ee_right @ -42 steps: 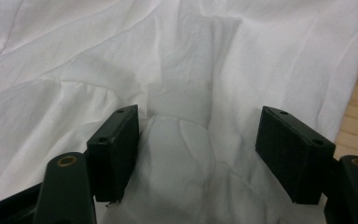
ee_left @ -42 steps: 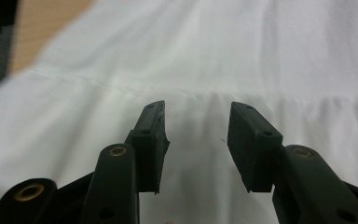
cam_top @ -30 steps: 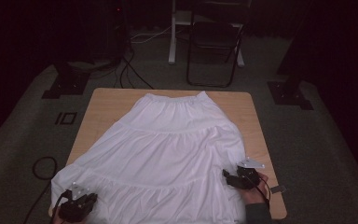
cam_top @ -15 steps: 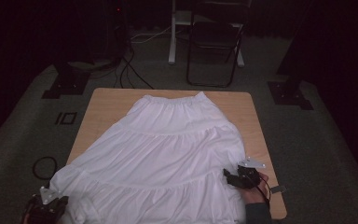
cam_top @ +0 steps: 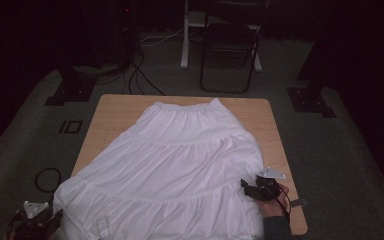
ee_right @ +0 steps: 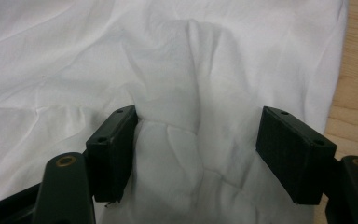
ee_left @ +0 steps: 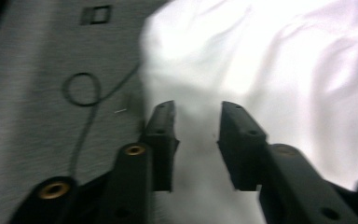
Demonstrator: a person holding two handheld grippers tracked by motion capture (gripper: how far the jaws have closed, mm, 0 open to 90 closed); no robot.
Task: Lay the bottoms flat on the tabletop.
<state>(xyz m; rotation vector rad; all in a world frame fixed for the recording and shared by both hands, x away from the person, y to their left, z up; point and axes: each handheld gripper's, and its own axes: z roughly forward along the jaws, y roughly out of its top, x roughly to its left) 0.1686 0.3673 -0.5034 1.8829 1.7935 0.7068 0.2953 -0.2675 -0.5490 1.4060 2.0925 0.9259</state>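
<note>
A white tiered skirt (cam_top: 180, 165) lies spread on the wooden table (cam_top: 115, 107), waistband at the far end. My left gripper (cam_top: 55, 217) is off the table's near left corner, beside the hem corner. In the left gripper view its jaws have just been opening; the left gripper (ee_left: 196, 109) is open, with the skirt (ee_left: 261, 60) beyond the tips. My right gripper (cam_top: 245, 186) rests at the skirt's near right edge. In the right gripper view the right gripper (ee_right: 199, 114) is open wide, with a raised fold of the skirt (ee_right: 168, 93) between the jaws.
A dark folding chair (cam_top: 228, 45) and a white post (cam_top: 185, 35) stand beyond the table. Black stand bases (cam_top: 72, 92) (cam_top: 310, 100) flank the far corners. A cable loop (cam_top: 47, 179) lies on the grey carpet left of the table. Bare wood (cam_top: 280, 150) runs along the right edge.
My left gripper moved left past the table's near left corner, and the skirt's left hem corner was drawn outward. The right gripper stayed in place.
</note>
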